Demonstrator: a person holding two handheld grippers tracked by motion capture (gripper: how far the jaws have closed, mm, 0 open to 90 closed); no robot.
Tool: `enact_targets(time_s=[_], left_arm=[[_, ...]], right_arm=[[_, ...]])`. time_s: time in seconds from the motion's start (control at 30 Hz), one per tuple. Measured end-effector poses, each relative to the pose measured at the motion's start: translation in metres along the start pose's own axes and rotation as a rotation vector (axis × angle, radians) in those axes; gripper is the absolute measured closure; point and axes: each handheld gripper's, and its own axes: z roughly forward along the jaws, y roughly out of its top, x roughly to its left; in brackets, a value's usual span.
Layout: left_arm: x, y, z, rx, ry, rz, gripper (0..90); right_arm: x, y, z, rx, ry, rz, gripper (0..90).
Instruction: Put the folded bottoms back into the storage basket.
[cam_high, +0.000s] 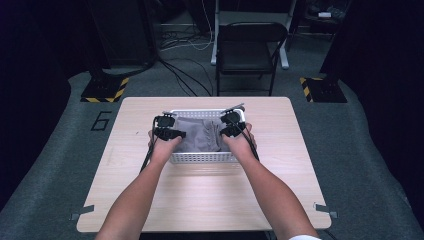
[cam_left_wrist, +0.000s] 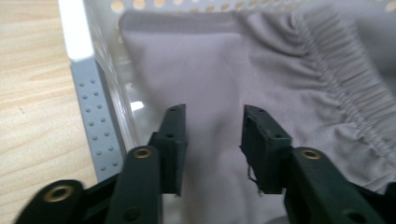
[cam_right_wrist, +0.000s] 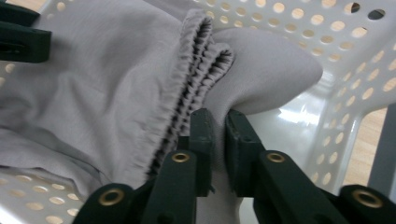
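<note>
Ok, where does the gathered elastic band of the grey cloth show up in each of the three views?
High view: the elastic band runs right of centre in the white basket.
Left gripper view: it slants down the upper right, apart from the open jaws.
Right gripper view: it runs from top centre to the jaws, which pinch cloth beside it.
Shared landmark: the basket's perforated wall.

One basket (cam_high: 202, 157), one grey garment (cam_high: 197, 136)
</note>
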Motion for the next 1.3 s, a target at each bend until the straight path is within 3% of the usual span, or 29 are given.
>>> enact_targets(time_s=[0.17,0.47,0.67,0.73,1.07,1.1,1.3], left_arm=[[0.0,0.002,-0.003,-0.023,-0.003,-0.013,53.0],[-0.002,0.001,-0.007,-0.013,-0.01,0.004,52.6],[-0.005,0.002,-0.014,-0.028,-0.011,-0.003,51.5],[-0.005,0.003,-0.017,-0.037,-0.009,0.012,51.3],[-0.006,0.001,-0.04,-0.055,-0.033,0.01,50.0],[-0.006,0.001,-0.043,-0.053,-0.032,0.034,50.1],[-0.009,-0.001,-0.061,-0.068,-0.051,0.052,50.2]], right_arm=[[-0.001,0.002,-0.004,-0.011,0.001,0.004,71.9],[-0.004,0.002,-0.008,-0.024,-0.008,0.012,67.7],[-0.004,0.001,-0.013,-0.032,0.032,0.016,62.6],[-0.003,0.001,-0.016,-0.031,0.038,0.01,61.3],[-0.002,-0.003,-0.033,-0.065,0.056,-0.008,58.0],[-0.002,-0.003,-0.036,-0.065,0.064,-0.015,57.7],[-0.002,-0.009,-0.047,-0.084,0.079,-0.042,55.3]])
